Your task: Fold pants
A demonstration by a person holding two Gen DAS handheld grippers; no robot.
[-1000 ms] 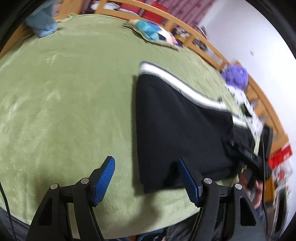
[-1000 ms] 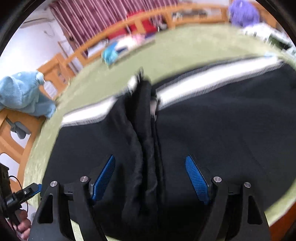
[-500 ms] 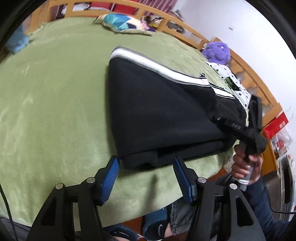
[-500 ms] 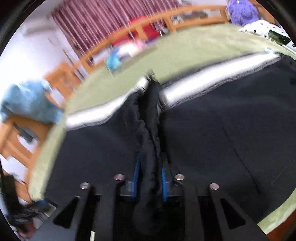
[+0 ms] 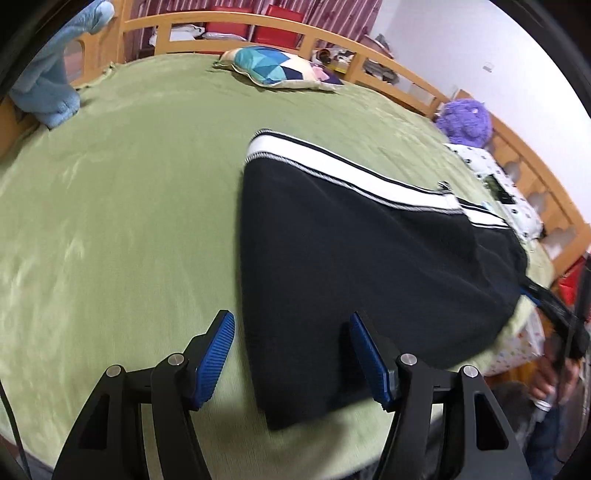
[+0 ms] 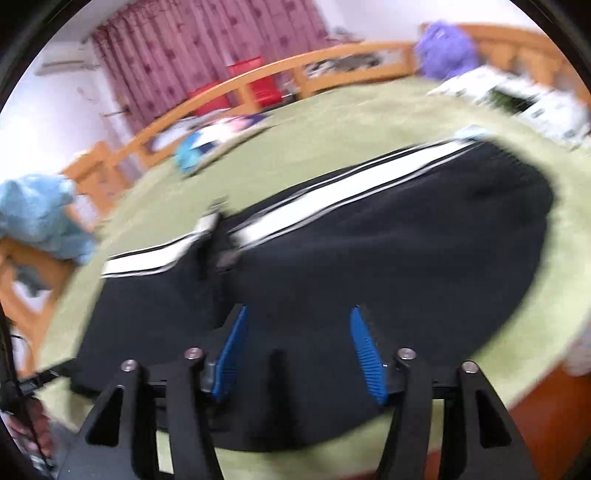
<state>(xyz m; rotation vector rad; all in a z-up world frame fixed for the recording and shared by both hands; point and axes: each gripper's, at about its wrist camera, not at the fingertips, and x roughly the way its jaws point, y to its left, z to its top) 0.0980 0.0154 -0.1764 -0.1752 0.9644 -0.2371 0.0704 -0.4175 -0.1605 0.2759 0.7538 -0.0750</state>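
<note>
- Plush (image 5: 48,92), light blue, sits at the far left edge of the bed (image 5: 110,206) against the wooden rail (image 5: 258,22).
- Bed cover is green and bare on its left half.
- Left claw (image 5: 291,358) hangs over the near edge of the bed with its blue pads spread apart; it grips nothing, and the near corner of the pants lies between them.
- Cushion (image 5: 273,70) with blue and teal triangles lies at the far side of the bed, near the rail.
- Pants (image 5: 351,258), black with a white side stripe, lie flat and folded on the right half of the bed, stripe on the far edge.
- Purple toy (image 5: 467,120) rests at the far right by the rail, next to a spotted white cloth (image 5: 491,173).
- Right claw (image 6: 295,350) hovers over the pants (image 6: 369,258) with its pads apart, holding nothing; a raised crease in the fabric runs up just left of it. This view is blurred.
</note>
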